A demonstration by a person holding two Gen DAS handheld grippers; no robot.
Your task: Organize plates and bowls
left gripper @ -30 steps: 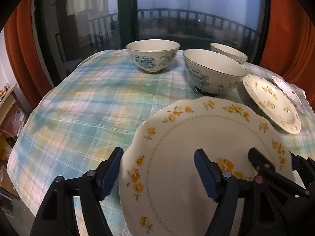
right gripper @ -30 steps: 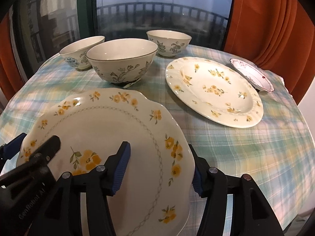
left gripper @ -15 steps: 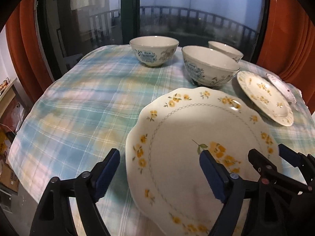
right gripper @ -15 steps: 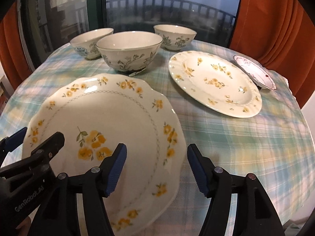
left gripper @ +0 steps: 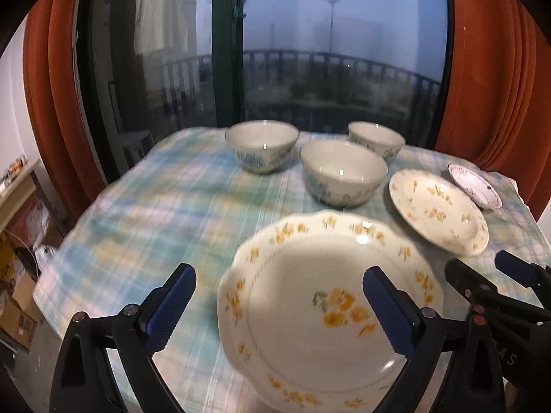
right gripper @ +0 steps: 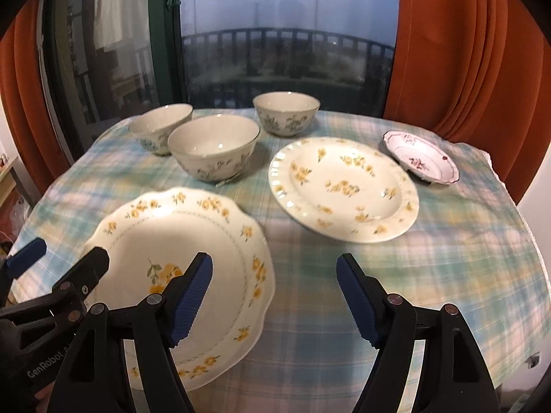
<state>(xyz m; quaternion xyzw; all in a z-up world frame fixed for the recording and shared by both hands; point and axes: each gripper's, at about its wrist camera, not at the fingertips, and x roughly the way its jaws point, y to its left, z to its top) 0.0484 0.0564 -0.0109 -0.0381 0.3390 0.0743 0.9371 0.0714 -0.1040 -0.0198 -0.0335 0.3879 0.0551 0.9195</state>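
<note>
Grippers (right gripper: 273, 296) backed off plate (right gripper: 179, 275); "GenRobot".

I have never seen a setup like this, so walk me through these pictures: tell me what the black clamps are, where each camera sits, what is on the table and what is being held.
No robot here: a person holds a two-finger gripper in each hand, with a wide-angle camera on each looking out along the fingers.

The left wrist view shows the left gripper; the right wrist view shows the right gripper. Each view also catches the other gripper at its edge.

On the checked tablecloth lie a scalloped plate nearest the grippers, a round plate, a small pink-flowered dish, and three bowls: a near one, a left one and a far one.

Nothing is held. Both pairs of jaws have just been opening. The scalloped plate lies on the cloth under the blue pads, which do not press on it.
</note>
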